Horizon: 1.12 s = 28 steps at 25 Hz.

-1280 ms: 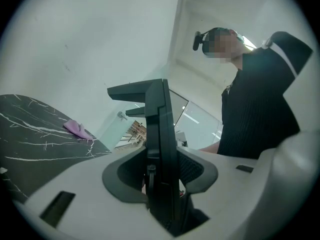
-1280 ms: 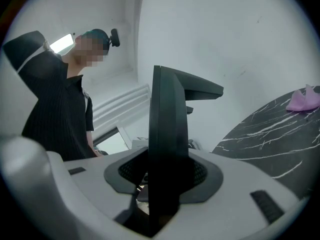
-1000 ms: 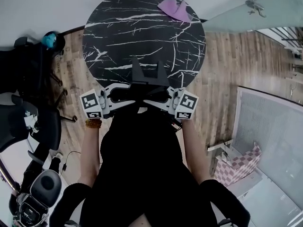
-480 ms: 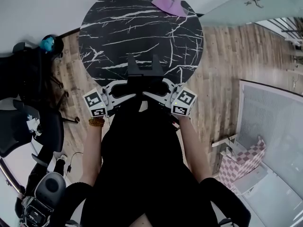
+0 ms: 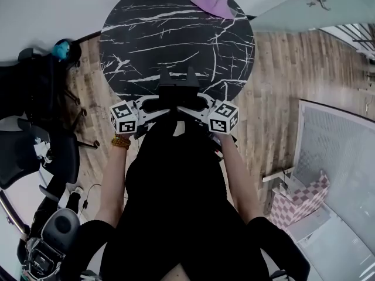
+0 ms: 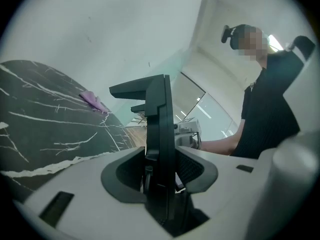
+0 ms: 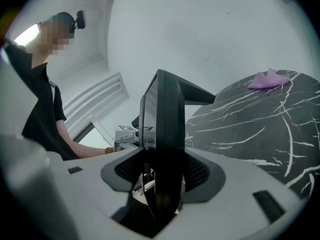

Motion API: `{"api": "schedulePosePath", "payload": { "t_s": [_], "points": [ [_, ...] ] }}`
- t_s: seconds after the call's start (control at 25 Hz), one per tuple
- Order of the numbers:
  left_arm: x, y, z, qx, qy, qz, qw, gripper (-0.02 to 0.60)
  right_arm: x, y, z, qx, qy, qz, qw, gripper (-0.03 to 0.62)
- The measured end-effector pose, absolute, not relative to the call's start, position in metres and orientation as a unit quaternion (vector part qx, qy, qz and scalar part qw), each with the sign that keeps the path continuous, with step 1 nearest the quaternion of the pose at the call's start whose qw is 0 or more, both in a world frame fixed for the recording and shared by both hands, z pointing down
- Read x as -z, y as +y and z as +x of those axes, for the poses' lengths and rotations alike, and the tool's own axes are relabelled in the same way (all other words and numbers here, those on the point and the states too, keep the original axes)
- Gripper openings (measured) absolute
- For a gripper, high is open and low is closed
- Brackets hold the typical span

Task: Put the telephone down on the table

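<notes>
- The phone [image 5: 177, 85], a black slab standing on edge, sits at the 6 o'clock rim of the round, dark-veined surface [image 5: 176, 34], right in front of the person.
- Both tongs come at it from opposite sides, the left from 8 o'clock and the right from 4 o'clock.
- The left tongs [image 6: 160, 170] are clamped on the phone, with both pads hard against its sides.
- The right tongs [image 7: 162, 176] are the change: a second ago they held the slab, and now their jaws are opening. The phone is between them, but they no longer pinch it.
- Over that same second the two marker cubes have drawn a little closer together. The phone has stayed at the near rim.
- My reading is that the phone is being let go one side at a time, so the put-down is nearly done.
- I cannot tell from any view whether its base already rests on the surface.
- If it does, the left tongs only need to loosen and back off. An upright slab this thin could tip as the last grip goes.
- A purple cloth [image 5: 215, 3] lies at 1 o'clock on the far rim, well apart from all this.
</notes>
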State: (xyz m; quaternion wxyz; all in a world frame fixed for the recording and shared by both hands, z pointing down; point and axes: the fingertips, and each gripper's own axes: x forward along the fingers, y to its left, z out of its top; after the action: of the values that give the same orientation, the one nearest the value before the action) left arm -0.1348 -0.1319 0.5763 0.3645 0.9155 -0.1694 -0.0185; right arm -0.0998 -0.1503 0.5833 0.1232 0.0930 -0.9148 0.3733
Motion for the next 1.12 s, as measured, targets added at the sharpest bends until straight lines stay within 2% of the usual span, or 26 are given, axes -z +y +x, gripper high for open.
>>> {"api": "schedulePosePath", "payload": {
  "t_s": [0.32, 1.12],
  "points": [
    [-0.61, -0.147, -0.13, 0.014, -0.198, 0.886, 0.419, 0.183, -0.616, -0.164, -0.096, -0.419, -0.888, 0.107, 0.158, 0.233],
    [-0.67, -0.151, -0.125, -0.041, -0.246, 0.843, 0.477, 0.204, -0.677, -0.166, -0.09, -0.498, -0.841, 0.137, 0.16, 0.235]
  ]
}}
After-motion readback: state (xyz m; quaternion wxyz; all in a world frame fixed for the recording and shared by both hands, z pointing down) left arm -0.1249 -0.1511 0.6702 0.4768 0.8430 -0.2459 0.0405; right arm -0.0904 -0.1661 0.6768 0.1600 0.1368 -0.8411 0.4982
